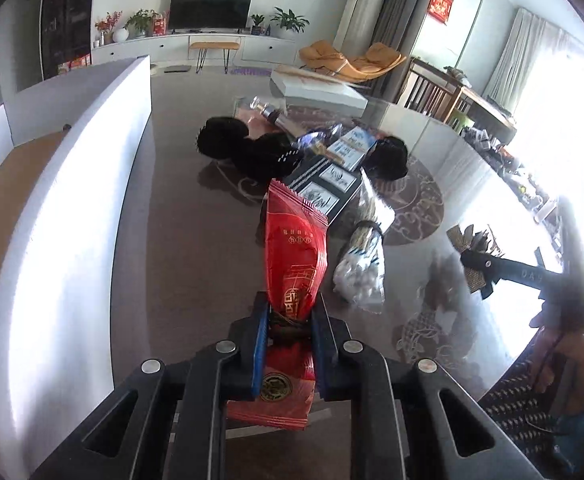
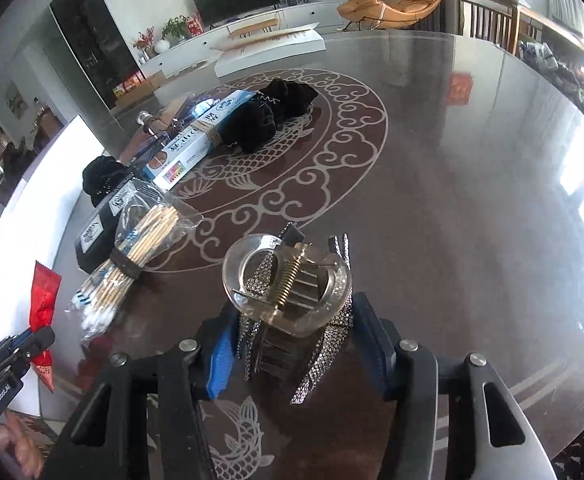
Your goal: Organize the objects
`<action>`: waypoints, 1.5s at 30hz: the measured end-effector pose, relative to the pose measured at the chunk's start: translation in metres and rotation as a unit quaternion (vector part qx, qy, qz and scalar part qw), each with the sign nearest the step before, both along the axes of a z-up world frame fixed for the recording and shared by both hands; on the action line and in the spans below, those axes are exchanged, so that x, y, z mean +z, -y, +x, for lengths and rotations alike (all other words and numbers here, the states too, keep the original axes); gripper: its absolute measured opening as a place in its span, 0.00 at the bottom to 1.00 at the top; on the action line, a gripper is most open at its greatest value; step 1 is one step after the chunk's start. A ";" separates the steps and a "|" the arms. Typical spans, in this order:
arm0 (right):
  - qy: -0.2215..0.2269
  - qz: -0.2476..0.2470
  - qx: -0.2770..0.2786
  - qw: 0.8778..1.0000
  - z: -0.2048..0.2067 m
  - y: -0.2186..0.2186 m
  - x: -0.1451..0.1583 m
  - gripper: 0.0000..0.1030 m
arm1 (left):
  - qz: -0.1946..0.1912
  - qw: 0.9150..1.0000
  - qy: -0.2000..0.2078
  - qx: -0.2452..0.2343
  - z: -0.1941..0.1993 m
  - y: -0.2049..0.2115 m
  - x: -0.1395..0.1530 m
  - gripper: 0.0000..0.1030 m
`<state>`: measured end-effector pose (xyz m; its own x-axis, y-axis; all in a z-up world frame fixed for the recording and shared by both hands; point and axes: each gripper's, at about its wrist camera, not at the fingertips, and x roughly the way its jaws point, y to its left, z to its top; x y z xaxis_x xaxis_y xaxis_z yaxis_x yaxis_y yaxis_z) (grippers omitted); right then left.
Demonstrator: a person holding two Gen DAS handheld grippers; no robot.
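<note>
While both fingers are loaded: each hand carries one thing above the table.
Left fingers: clamped on a red packet, gripped near its lower third, long axis running straight ahead, away from the camera.
Right fingers: clamped on a clear hair clip with rhinestone bands, spring uppermost, teeth pointing down between the pads.
Box: white-walled, brown floor, open top, just left of the left fingers; well apart from the right ones.
Key relation: the box lies left of the packet, so the left hand looks nearer; likely a sideways carry.
Remaining: swabs, black carton, blue-white box, black cloth.
</note>
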<state>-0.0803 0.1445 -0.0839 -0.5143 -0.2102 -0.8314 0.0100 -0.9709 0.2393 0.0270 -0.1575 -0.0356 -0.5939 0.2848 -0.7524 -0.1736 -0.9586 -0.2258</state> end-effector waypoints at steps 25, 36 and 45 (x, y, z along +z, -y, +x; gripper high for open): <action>-0.001 -0.097 0.366 0.925 -0.019 0.370 0.106 0.80 | -0.110 0.943 0.050 0.309 0.037 0.248 0.044 0.86; -0.068 0.093 0.175 0.978 -0.051 0.185 0.024 0.93 | -0.035 0.993 -0.045 0.103 0.009 0.098 0.091 0.87; -0.014 0.120 0.094 0.988 -0.084 0.119 -0.025 0.94 | -0.014 1.000 -0.002 0.000 0.009 -0.003 0.068 0.87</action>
<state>-0.1640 0.0251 -0.1093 -0.5089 -0.1034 -0.8546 0.1996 -0.9799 -0.0003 0.0363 -0.1547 0.0327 -0.5974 0.2631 -0.7575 -0.1748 -0.9646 -0.1973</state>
